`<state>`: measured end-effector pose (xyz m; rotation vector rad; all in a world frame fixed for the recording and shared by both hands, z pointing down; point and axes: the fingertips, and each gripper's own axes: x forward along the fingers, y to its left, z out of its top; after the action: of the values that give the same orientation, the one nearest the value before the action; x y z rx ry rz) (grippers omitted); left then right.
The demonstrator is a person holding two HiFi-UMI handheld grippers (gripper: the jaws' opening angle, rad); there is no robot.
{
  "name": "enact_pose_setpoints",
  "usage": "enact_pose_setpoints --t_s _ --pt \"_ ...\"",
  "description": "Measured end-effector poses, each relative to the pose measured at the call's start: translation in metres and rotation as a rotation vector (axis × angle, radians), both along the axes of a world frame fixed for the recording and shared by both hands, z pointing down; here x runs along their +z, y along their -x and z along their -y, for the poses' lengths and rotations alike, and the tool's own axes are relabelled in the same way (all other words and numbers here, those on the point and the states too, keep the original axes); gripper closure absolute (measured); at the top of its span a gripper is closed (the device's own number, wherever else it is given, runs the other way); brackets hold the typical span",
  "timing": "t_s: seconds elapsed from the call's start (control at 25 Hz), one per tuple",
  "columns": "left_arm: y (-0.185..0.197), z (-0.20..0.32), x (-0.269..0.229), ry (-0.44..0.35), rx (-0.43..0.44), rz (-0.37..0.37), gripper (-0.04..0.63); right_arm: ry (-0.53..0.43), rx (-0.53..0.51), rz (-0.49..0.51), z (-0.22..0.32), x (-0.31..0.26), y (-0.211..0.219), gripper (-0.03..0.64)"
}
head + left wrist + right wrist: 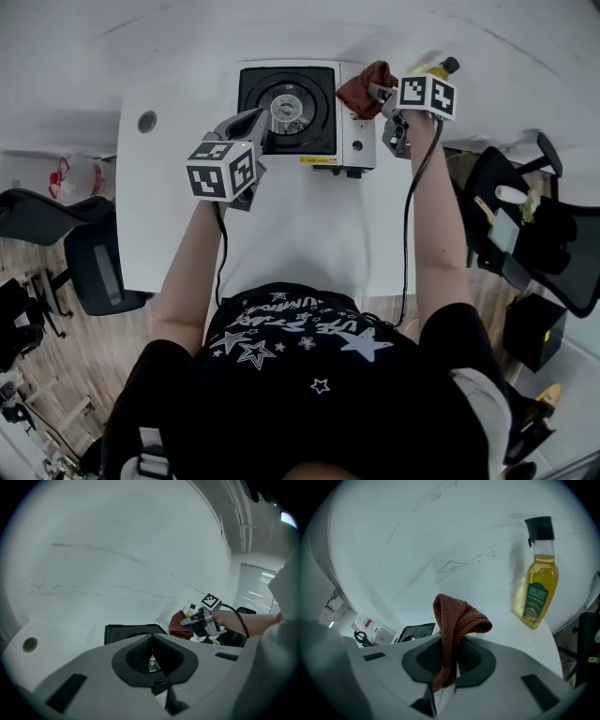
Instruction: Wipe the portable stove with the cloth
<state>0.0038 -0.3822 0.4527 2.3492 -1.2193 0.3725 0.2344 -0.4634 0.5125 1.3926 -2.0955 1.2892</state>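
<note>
We look down on a white table [309, 244] with rounded corners. A portable stove [305, 117] sits flat on it at the far edge, near the middle, with its black burner plate on the left and its white control panel on the right. Near the far right corner, an oil bottle [540, 581] stands upright on the tabletop, yellow with a black cap. Near the far left corner is a small round hole [147, 121] – well apart from the stove
</note>
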Motion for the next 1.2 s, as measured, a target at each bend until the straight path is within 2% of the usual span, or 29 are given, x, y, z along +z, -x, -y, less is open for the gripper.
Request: enact_pose_setpoints --t_s 0.32,0.56,0.76,0.92,1.2 --pt "0.006 -0.006 -0.004 -0.006 0.003 -0.010 0.588 0.003 0.054 -0.004 -0.017 -0.002 -0.016 0.557" --pt "0.016 -0.016 -0.013 -0.022 0.002 -0.025 0.588 -0.049 0.034 0.002 -0.025 -0.032 0.000 0.557" --pt "0.033 -0.023 -0.030 -0.050 -0.015 -0.037 0.588 -0.119 -0.044 0.012 -0.034 -0.072 0.040 0.557" --pt "0.050 -0.028 -0.037 -0.065 -0.036 -0.045 0.588 -0.156 -0.132 0.047 -0.042 -0.094 0.087 0.557" --pt "0.083 -0.036 -0.036 -0.067 -0.078 -0.038 0.588 -0.155 -0.323 0.062 -0.060 -0.099 0.182 0.557"
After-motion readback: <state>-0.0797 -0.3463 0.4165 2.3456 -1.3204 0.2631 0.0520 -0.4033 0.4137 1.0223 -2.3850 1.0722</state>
